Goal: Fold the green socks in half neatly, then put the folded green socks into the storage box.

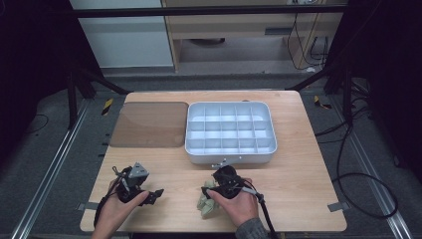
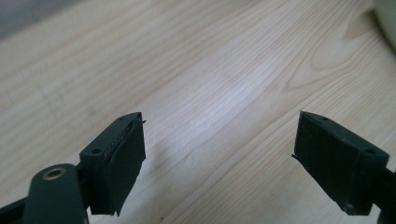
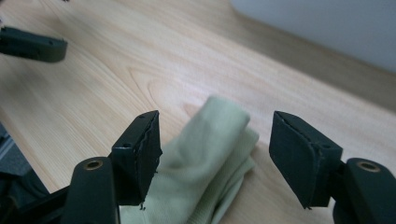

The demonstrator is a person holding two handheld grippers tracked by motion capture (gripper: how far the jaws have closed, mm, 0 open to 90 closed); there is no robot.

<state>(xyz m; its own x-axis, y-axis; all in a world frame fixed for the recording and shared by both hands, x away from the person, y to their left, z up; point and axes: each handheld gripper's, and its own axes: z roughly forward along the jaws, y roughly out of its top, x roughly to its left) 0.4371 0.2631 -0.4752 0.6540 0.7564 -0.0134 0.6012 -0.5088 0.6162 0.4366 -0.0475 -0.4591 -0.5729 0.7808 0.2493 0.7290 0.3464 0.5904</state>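
While both hands sit at the near edge, here's the layout:
Right gripper (image 3: 212, 158): at about 6 o'clock on the table (image 1: 298, 164), jaws apart, pale green cloth between them, pads not squeezing it.
Cloth (image 3: 210, 149): folded and bunched, lying flat on the wood just under the right hand (image 1: 241, 204).
Left gripper (image 2: 219, 163): around 7 o'clock, jaws wide apart over bare wood, gripping zilch.
White divided tray (image 1: 230, 149): 12 o'clock from the right gripper, mid-table, compartments look empty.
Brown mat (image 1: 149, 124): 11 o'clock, just beside the tray's left side.
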